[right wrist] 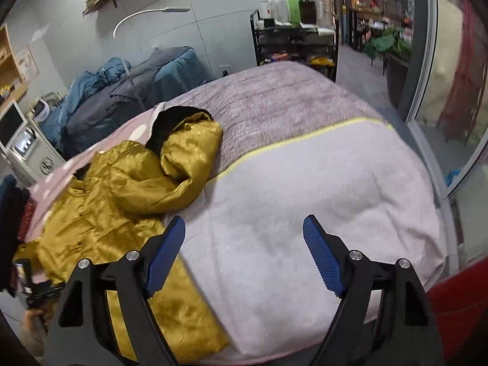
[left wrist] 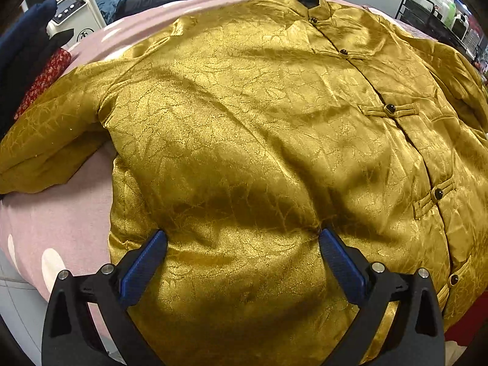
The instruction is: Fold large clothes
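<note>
I am hovering my left gripper point(left wrist: 242, 239), jaws released, over the shiny golden padded jacket point(left wrist: 244, 122) to grasp its hem; right gripper point(right wrist: 244, 228) is waiting, also released.

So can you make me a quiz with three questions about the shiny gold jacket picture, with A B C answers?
1. Where does the gold jacket lie?
A. on a hanger
B. on the pink bed cover
C. on the floor

2. What colour are the pads on the left gripper fingers?
A. blue
B. green
C. white

3. How is the jacket's far sleeve in the right wrist view?
A. stretched out flat
C. cut off
B. bent back on itself, dark lining showing

Answers: 1 B, the pink spotted cover shows beside and under the jacket. 2 A, both finger pads are blue. 3 B, the sleeve curls over and its cuff opens on black lining.
</note>
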The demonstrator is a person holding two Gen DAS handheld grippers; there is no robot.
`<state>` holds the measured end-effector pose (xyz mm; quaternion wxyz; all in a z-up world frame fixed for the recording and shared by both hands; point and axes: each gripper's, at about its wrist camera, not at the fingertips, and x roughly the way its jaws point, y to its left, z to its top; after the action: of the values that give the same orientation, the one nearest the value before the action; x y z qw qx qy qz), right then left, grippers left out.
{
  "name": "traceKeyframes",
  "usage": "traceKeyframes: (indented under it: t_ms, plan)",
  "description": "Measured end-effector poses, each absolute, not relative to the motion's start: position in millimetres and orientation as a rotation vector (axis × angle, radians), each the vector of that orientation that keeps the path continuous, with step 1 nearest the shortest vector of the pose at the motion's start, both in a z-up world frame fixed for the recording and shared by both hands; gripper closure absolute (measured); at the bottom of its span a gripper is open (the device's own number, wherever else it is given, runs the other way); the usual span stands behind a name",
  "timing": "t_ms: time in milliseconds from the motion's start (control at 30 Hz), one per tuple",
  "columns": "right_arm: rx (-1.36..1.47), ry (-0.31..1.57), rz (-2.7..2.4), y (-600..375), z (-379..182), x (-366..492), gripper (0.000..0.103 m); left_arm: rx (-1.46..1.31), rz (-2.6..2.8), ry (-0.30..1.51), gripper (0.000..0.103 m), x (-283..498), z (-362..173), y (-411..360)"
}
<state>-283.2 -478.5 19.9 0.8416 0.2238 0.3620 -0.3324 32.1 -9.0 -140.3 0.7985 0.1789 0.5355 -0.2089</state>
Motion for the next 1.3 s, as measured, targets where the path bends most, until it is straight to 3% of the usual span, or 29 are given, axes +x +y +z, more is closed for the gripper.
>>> traceKeyframes:
  t_ms: [167, 433, 500, 533, 567, 633, 767, 900, 1167, 1300]
  plan:
    - [0.379, 0.803, -0.654, -489.6, 5.7, -186.8, 0.024, 0.391, -0.455, 1.156, 0.005, 35.3, -141.5, -8.7]
    - [0.186, 1.007, -0.646, -506.4, -62.4, -55.5, 0.026, 0.384, -0.437, 1.180, 0.004, 45.7, -143.4, -9.2]
    - [0.137, 1.035, -0.642, -504.9, -73.6, -43.4, 0.042, 0.382, -0.437, 1.179, 0.004, 45.7, -144.2, -10.0]
    - [0.125, 1.036, -0.645, -506.0, -75.2, -41.4, 0.067, 0.383, -0.439, 1.179, 0.004, 45.8, -144.1, -10.1]
    - [0.136, 1.020, -0.651, -509.7, -72.4, -43.3, 0.081, 0.385, -0.440, 1.179, 0.004, 45.7, -145.2, -12.2]
    - [0.246, 0.914, -0.655, -522.2, -54.9, -60.8, 0.087, 0.384, -0.444, 1.180, 0.004, 47.3, -145.0, -11.0]
    - [0.584, 0.642, -0.737, -572.2, -16.3, -132.3, 0.089, 0.379, -0.438, 1.172, 0.004, 50.0, -146.1, -12.3]
    - [0.907, 0.440, -0.818, -627.3, -11.9, -225.0, 0.089, 0.373, -0.434, 1.165, 0.004, 40.8, -144.9, -10.4]
    - [1.361, 0.292, -0.785, -655.4, -94.0, -316.2, 0.083, 0.369, -0.430, 1.161, 0.004, 37.7, -145.5, -4.4]
    - [1.321, 0.255, -0.738, -649.5, -96.3, -319.4, 0.082, 0.370, -0.431, 1.165, 0.004, 36.1, -144.6, -6.9]
